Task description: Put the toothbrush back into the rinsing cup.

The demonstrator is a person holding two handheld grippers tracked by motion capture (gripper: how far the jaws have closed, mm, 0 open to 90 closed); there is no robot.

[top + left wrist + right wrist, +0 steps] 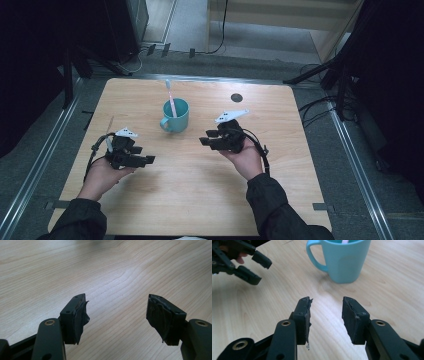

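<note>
Mug (175, 115) with toothbrush (170, 98) upright inside, toward the surface's far edge, near centre. Handle points at the near-left corner. Right gripper (325, 305): jaws apart, empty, facing the mug and nearer to it. Left gripper (145, 155): jaws apart, empty, aimed past the mug.

high view looks down on the table (200, 190); both gripper views skim it closely, low.

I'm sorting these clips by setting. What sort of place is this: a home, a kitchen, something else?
Most likely a lab or recording studio, not a home. A bare wooden table stands between metal floor rails, with black stands and loose cables around it. A lone teal mug holding a toothbrush looks like a prop.
</note>
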